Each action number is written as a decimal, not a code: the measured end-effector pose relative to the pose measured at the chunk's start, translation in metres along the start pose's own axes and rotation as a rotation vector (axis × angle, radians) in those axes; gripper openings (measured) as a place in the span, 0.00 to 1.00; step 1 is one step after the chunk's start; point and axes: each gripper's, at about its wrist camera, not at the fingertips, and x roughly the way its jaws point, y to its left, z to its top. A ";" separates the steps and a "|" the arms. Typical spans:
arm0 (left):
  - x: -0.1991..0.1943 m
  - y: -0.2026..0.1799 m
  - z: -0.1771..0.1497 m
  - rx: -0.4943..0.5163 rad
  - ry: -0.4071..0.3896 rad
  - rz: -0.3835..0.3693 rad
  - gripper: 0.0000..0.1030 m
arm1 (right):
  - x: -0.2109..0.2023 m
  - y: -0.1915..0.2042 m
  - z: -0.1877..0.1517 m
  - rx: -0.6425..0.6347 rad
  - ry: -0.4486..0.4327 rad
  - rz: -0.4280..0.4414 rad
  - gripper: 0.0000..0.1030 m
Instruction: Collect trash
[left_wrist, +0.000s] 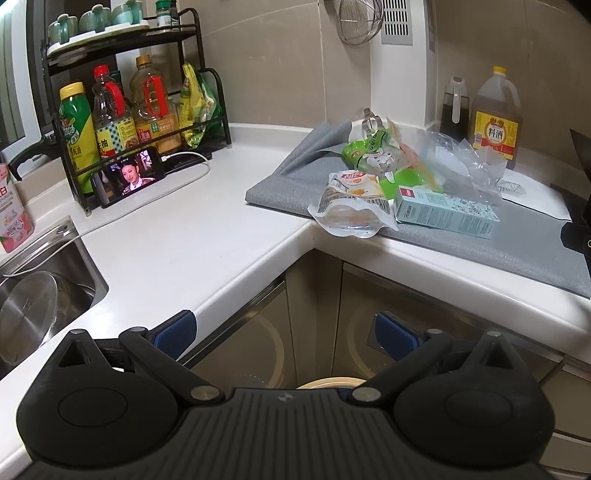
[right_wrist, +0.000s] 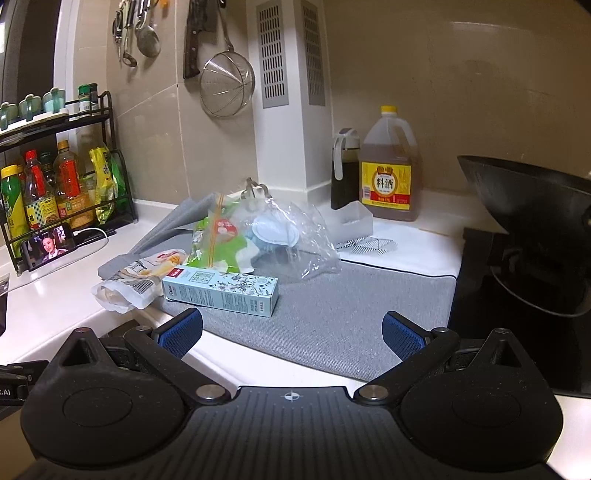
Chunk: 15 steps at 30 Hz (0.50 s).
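I see the trash heaped on the gray mat (right_wrist: 332, 314) at the inner corner of the tabletop (left_wrist: 177, 236): a pale blue box (right_wrist: 221, 291) lies flat at the front, a white pouch (right_wrist: 133, 284) touches its left end and hangs over the tabletop edge, green wrappers (right_wrist: 218, 243) sit behind, and a crumpled clear plastic bag (right_wrist: 295, 236) is on the right. My left hand-held gripper (left_wrist: 284, 336) hangs below the edge, fingers spread wide, holding nothing. My right hand-held gripper (right_wrist: 291, 332) is just in front of the box, also wide apart and empty. A wok (right_wrist: 528, 195) stands to the right.
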 end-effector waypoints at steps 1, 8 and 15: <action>0.000 0.000 0.000 0.000 0.001 -0.001 1.00 | 0.000 -0.001 0.000 0.002 0.001 -0.002 1.00; 0.000 0.000 0.000 0.002 0.001 0.000 1.00 | 0.000 -0.001 0.000 0.006 0.002 -0.003 1.00; -0.003 0.004 -0.002 -0.005 0.001 0.002 1.00 | -0.003 0.002 0.001 -0.009 -0.001 0.004 1.00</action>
